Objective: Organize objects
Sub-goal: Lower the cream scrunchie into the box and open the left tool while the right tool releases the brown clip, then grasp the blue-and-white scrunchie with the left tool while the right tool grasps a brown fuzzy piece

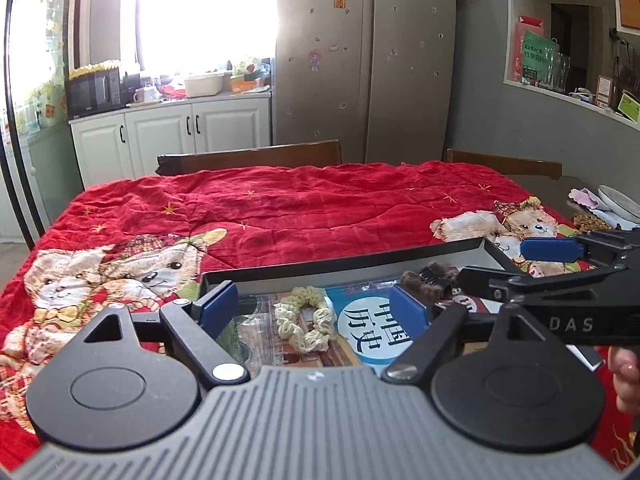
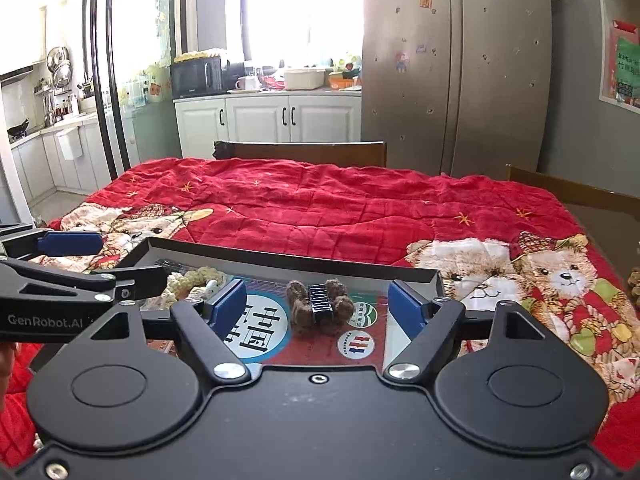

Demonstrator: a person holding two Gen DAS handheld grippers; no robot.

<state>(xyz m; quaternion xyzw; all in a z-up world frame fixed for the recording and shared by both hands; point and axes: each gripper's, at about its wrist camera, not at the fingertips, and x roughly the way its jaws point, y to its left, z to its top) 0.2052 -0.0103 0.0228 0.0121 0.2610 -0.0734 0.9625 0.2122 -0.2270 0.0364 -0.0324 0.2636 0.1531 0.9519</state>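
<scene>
While my left gripper [image 1: 314, 308] hangs wide apart over the cream scrunchie [image 1: 306, 318], both tools wait above the black tray [image 2: 288, 258]. My right gripper [image 2: 318, 304] is spread apart too, over the brown furry hair claw [image 2: 320, 306]. Both hair things lie on a book [image 2: 260, 328] in the tray, on the red bear blanket [image 1: 300, 204]. "GenRobot.AI" shows only from the right, "DAS" only from the left.

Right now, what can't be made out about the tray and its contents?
- Book, both views: near part hidden by gripper bodies.
- Cream scrunchie, right wrist view: mostly behind the left gripper.
- Brown hair claw, left wrist view: partly behind the right gripper.
- Tray: near edge out of view.
</scene>
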